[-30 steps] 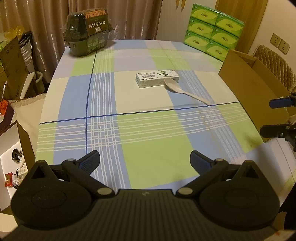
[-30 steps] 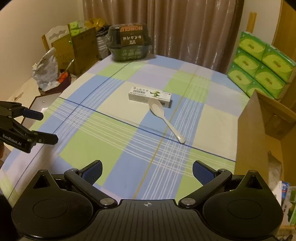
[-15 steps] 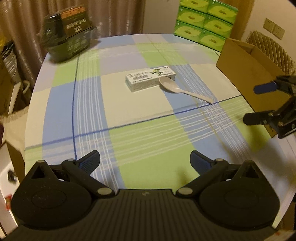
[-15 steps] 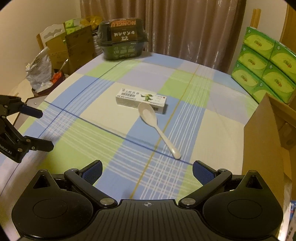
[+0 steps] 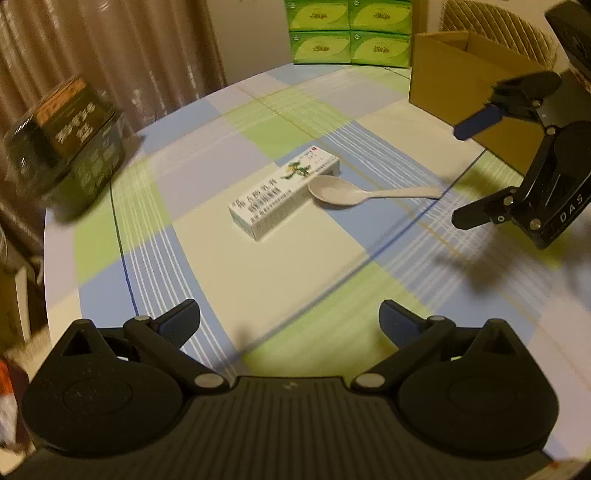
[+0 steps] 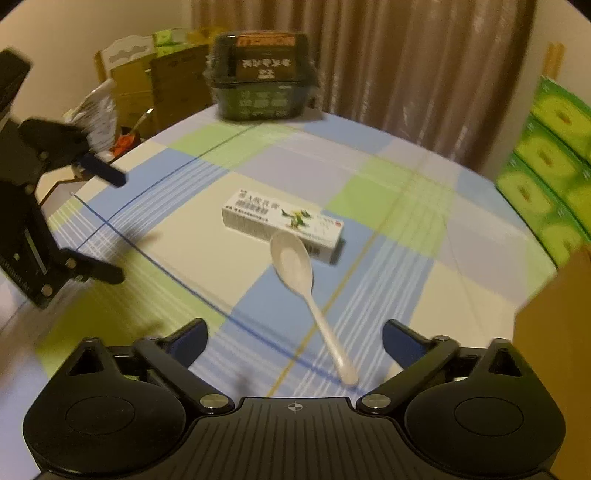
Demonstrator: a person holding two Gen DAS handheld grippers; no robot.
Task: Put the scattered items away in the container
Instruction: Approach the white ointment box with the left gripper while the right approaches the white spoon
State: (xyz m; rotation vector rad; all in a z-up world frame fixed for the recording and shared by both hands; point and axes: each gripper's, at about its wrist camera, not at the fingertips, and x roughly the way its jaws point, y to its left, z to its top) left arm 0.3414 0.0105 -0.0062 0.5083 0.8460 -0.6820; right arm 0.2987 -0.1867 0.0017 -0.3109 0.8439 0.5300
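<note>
1. The brown cardboard box (image 5: 461,92), the container, is standing at the tabletop (image 5: 295,258) edge, beyond the spoon's handle.
2. The white rectangular carton (image 6: 282,225) is lying touching the spoon's bowl; likely light and stiff, graspable across its narrow sides.
3. The white plastic spoon (image 6: 306,288) is looking light and slippery; its thin handle seems the best hold.
4. The right tool (image 6: 293,341) is closing around nothing yet; the left tool (image 5: 290,319) is gaping, holding nothing.

Stacked green tissue packs (image 5: 349,31) stand at the far right table edge; brown curtains (image 6: 424,66) hang behind, cardboard boxes (image 6: 155,85) far left.

left gripper (image 5: 290,317): jaws wide, empty | right gripper (image 6: 293,338): jaws closing, empty
</note>
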